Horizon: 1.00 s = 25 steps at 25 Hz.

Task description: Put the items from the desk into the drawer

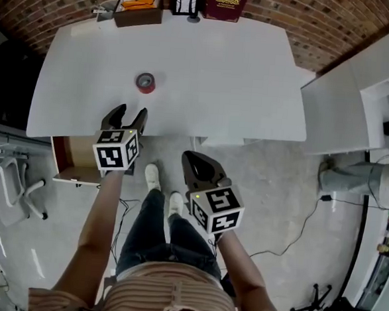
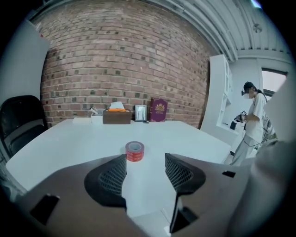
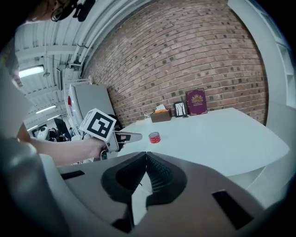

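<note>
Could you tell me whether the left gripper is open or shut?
Open: the left gripper shows its jaws apart, only bare desk between; the red tape roll lies beyond them.

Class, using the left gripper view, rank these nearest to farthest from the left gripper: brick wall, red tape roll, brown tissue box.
1. Red tape roll, on the desk just ahead of the left gripper.
2. Brown tissue box, at the desk's far edge.
3. Brick wall, behind the desk.
</note>
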Tool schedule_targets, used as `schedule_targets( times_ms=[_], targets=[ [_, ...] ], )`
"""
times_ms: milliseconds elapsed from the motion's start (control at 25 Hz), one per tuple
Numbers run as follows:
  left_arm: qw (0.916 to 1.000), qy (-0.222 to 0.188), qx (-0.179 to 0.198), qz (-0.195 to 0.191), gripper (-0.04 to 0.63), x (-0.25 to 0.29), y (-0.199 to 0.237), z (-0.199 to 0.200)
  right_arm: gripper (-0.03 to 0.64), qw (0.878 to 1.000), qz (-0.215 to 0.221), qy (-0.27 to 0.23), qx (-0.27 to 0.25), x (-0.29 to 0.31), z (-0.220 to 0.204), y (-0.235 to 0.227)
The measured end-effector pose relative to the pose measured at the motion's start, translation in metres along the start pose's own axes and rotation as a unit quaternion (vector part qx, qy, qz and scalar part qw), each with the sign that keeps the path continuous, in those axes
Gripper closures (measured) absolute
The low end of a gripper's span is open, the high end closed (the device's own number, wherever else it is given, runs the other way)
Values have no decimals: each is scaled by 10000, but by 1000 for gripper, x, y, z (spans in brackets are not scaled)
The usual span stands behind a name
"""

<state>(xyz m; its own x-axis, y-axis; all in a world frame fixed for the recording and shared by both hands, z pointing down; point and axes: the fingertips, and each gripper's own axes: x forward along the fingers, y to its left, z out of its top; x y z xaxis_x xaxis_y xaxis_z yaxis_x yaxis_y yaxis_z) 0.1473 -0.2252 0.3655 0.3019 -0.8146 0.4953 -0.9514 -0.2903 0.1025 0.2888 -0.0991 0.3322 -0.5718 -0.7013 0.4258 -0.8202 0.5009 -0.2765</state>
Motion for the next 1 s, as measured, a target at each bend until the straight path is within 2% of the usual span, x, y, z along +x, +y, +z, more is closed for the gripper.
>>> schedule_targets(
  times_ms=[160, 400, 600, 1000],
  targets=[
    [9994, 264, 167, 162, 317, 39, 22, -7, 600, 9998, -129, 114, 106, 24, 0, -5],
    [9980, 614, 153, 6, 291, 89, 39, -17, 600, 9988, -281, 338, 232, 59, -2, -13],
    [9959, 897, 118, -58, 281, 120, 46, -21, 600, 9983, -285, 500, 134, 91, 2, -20],
    [9951, 912, 261, -295, 275, 158, 56, -8, 600, 9943, -357, 1005, -13, 156, 10, -48]
  ],
)
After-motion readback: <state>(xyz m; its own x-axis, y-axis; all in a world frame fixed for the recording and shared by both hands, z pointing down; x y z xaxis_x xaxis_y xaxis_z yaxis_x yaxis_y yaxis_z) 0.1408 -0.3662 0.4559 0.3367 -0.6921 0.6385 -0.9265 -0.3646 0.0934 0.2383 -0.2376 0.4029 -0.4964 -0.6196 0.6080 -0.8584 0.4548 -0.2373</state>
